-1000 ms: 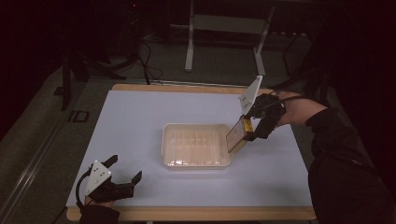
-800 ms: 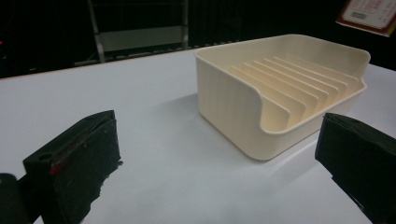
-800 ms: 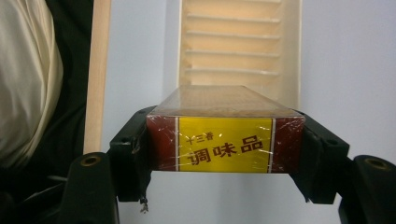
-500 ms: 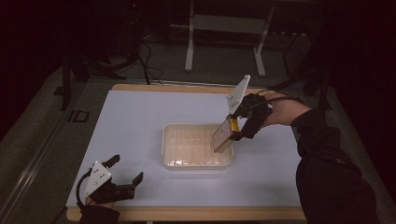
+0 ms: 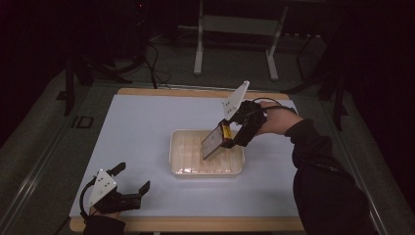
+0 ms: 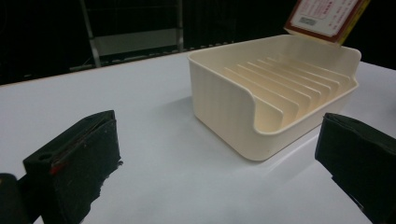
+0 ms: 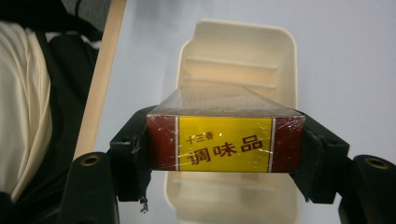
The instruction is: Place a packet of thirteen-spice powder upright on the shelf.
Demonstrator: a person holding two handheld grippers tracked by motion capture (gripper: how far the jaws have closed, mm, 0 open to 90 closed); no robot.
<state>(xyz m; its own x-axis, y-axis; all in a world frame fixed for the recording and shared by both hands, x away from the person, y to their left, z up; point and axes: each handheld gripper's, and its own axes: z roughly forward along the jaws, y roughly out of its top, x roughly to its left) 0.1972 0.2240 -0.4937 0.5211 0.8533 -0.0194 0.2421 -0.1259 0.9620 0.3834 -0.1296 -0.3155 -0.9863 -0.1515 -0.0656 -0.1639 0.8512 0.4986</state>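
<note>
Right gripper (image 5: pixel 226 138) fingers clamped on a box (image 7: pixel 225 140), held tilted above the ribbed tray (image 5: pixel 181 161) mid-table (image 5: pixel 137 127). Likely slotting it in: line the box edge up with a groove, lower slowly. Left gripper (image 5: pixel 133 182) fingers apart, holding nothing, near the front-left corner.

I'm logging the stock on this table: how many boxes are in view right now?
1. The box, red and yellow and wrapped in clear film, is clamped in the right claw and held tilted above the cream ribbed tray. None lies in the tray's visible slots or elsewhere on the table.
</note>
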